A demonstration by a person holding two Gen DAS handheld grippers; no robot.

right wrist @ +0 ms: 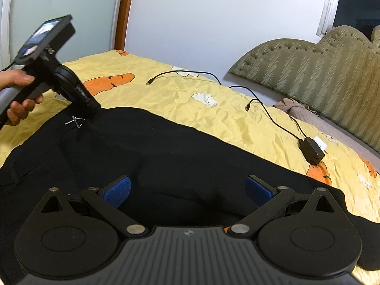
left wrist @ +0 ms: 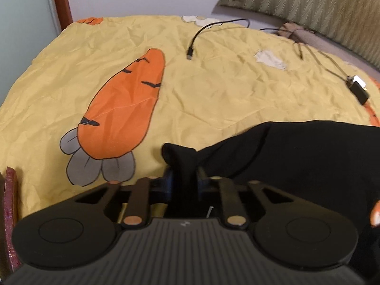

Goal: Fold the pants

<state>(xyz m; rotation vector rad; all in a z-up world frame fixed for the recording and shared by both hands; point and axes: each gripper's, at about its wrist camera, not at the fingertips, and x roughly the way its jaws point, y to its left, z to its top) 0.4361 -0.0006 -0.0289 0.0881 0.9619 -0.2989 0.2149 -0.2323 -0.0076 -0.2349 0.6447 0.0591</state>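
Your left gripper (left wrist: 184, 178) pinches a thin fold of the black pants (right wrist: 166, 161), spread across the yellow bedsheet (left wrist: 213, 95). Your right gripper (right wrist: 187, 190) hovers wide open, empty. That thin pinch may slip when lifted.

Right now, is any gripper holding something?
Yes. The left gripper pinches the black pants by a bunched corner at their edge. The right gripper is open, holding nothing.
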